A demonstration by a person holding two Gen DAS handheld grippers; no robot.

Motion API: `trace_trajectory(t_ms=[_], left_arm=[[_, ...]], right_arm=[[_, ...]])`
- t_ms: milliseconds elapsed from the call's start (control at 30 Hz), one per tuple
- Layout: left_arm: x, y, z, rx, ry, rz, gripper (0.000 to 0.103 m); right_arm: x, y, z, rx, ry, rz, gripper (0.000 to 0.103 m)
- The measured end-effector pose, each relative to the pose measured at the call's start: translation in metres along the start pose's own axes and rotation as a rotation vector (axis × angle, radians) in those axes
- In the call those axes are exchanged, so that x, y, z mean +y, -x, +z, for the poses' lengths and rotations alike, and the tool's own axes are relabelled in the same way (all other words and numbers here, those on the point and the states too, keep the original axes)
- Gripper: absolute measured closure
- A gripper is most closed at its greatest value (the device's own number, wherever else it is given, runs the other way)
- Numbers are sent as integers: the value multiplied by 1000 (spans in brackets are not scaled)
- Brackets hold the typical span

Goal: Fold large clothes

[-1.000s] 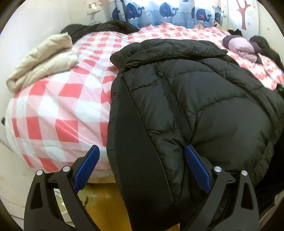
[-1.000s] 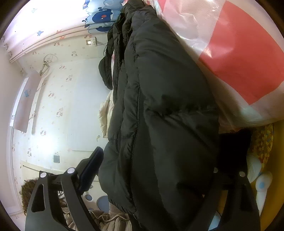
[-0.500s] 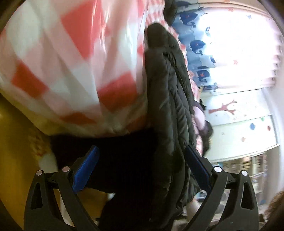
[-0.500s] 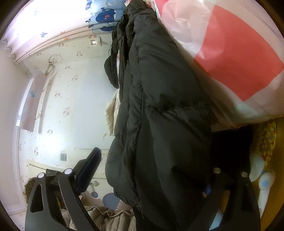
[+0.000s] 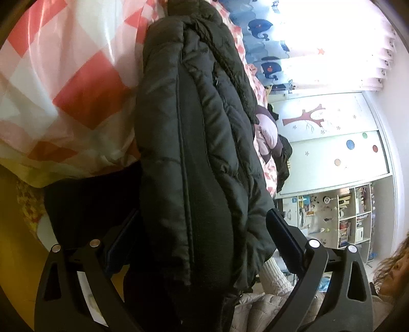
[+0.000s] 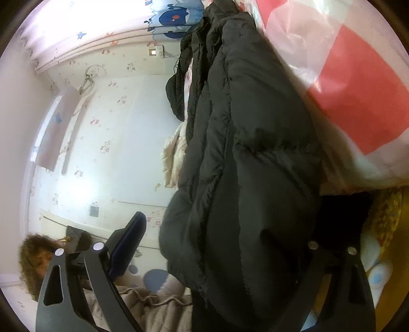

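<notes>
Jacket (image 5: 194, 158) black, quilted, puffy, hem overhanging checked bedspread (image 5: 76, 76).

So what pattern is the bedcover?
Red, pink and white checks on the bedcover, clearest in the left wrist view.

red-checked bedspread (image 5: 84, 84), whale curtain (image 6: 173, 18), shelf unit (image 5: 340, 217), beige quilt (image 6: 175, 155)

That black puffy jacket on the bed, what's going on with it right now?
A person is working on the black puffer jacket with a handheld gripper in each hand. It lies on the red-and-white checked bedcover, its lower edge hanging over the side of the bed. The left gripper is open, straddling that edge. The right gripper also straddles it, and its jaws are closing. No fold shows yet.
</notes>
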State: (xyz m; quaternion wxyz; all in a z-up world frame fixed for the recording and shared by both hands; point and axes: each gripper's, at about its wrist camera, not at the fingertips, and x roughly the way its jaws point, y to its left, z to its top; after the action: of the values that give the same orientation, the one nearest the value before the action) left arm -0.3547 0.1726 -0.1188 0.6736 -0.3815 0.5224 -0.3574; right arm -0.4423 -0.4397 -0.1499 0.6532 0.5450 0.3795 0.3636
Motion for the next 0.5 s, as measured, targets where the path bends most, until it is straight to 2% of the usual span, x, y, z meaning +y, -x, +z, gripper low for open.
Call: trace_trajectory(t_ms=[33,100,133,267,333,400,433,467,500], left_arm=[[0,0,0,-8,1,15,11],[3,0,0,5,8,50,33],[5,-2,-2,24,10,70,35],[9,-3,-2,18,38,60,35],[15,-5,1,21,89,55,27],[15,-7,3,18,96,75,27],[11,-6,1,10,82,93,29],[4,-4,0,0,60,104,41],[-2,-2,-1,-2,43,96,60]], right_arm=[[0,-1,-1,-2,15,-19,38],[-3,3,-2,-10,25,-33,50],[-5,5,-3,-14,30,-28,55],[-15,8,-6,-18,16,17,55],[-29,4,-2,-4,-33,63,31],[-37,-1,0,2,-29,64,31],[-37,-3,0,4,-25,72,37],[-34,-6,-1,4,-3,96,50],[-27,-9,-2,2,24,107,62]])
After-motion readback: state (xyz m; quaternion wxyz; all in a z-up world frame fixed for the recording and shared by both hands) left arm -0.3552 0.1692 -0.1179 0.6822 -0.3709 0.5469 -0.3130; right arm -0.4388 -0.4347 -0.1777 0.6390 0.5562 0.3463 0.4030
